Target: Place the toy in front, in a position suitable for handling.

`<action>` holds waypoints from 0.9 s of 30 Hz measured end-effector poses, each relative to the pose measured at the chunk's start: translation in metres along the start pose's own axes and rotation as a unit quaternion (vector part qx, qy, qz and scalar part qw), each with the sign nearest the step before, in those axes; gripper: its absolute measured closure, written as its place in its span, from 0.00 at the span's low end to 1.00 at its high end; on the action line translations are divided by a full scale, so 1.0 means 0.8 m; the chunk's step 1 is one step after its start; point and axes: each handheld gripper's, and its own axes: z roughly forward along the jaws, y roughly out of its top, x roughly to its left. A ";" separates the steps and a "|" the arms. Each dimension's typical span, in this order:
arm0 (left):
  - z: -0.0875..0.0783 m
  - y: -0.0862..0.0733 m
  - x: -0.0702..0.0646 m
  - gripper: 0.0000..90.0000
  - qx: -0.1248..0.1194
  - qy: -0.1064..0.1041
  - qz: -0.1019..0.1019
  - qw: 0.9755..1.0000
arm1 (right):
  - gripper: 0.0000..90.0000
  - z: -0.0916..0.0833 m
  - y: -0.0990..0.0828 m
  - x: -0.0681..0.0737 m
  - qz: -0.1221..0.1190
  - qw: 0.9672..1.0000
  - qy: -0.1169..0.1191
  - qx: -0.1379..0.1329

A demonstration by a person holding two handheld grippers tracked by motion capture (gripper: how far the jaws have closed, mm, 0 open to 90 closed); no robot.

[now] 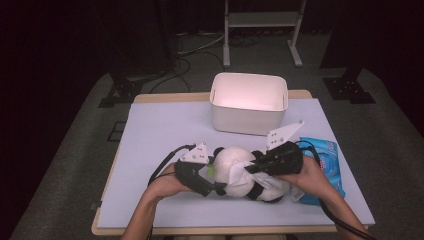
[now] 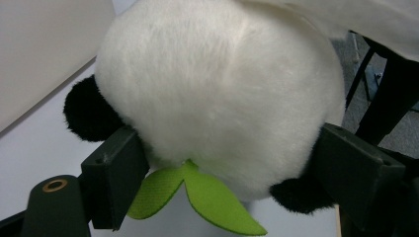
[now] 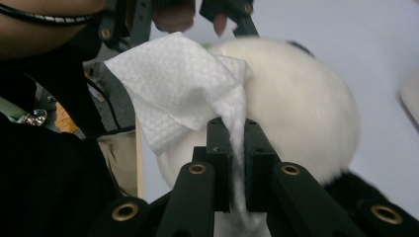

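Observation:
A white plush panda (image 1: 235, 167) with black ears and limbs lies on the pale mat near the front of the table. My left gripper (image 1: 215, 187) has its jaws spread wide around the panda's round white head (image 2: 217, 89), with both pads pressed into the fur; a green felt leaf (image 2: 197, 195) hangs below the head. My right gripper (image 1: 250, 169) is shut on a white wipe (image 3: 178, 74), pinched between its pads (image 3: 220, 148). The wipe lies against the top of the panda (image 3: 306, 98).
A white open bin (image 1: 248, 102) stands at the back middle of the mat (image 1: 160, 140). A blue pack of wipes (image 1: 325, 155) lies to the right, just behind the right hand. Past the table edge there are a dark floor, cables and a stand's legs.

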 end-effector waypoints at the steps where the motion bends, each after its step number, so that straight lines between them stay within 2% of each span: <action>1: 0.000 0.001 -0.001 0.18 -0.002 -0.001 0.000 1.000 | 0.93 0.001 0.004 0.001 -0.001 1.000 0.003 -0.002; 4: -0.001 0.001 -0.001 0.18 0.000 0.000 0.002 1.000 | 0.93 0.004 0.013 0.003 -0.009 1.000 0.006 -0.001; 7: -0.001 0.000 0.000 0.18 -0.001 -0.002 0.000 1.000 | 0.93 0.003 0.010 0.002 -0.006 1.000 0.005 0.002; 9: -0.001 0.000 0.000 0.18 -0.003 -0.001 -0.001 1.000 | 0.93 0.001 0.003 0.000 -0.002 1.000 0.004 0.004; 15: -0.002 -0.001 0.001 0.18 -0.004 -0.001 -0.003 1.000 | 0.92 -0.012 -0.026 -0.006 0.028 1.000 -0.007 0.006; 18: -0.001 0.002 0.000 0.18 -0.012 -0.003 -0.003 1.000 | 0.92 -0.017 -0.038 -0.010 0.041 0.999 -0.006 -0.001; 23: -0.003 0.007 -0.003 0.18 -0.019 -0.001 0.000 1.000 | 0.92 -0.020 -0.027 -0.005 0.029 1.000 -0.005 -0.008; 27: -0.003 0.012 -0.008 0.18 -0.018 0.000 0.009 1.000 | 0.92 -0.015 -0.004 0.003 0.006 1.000 0.003 -0.014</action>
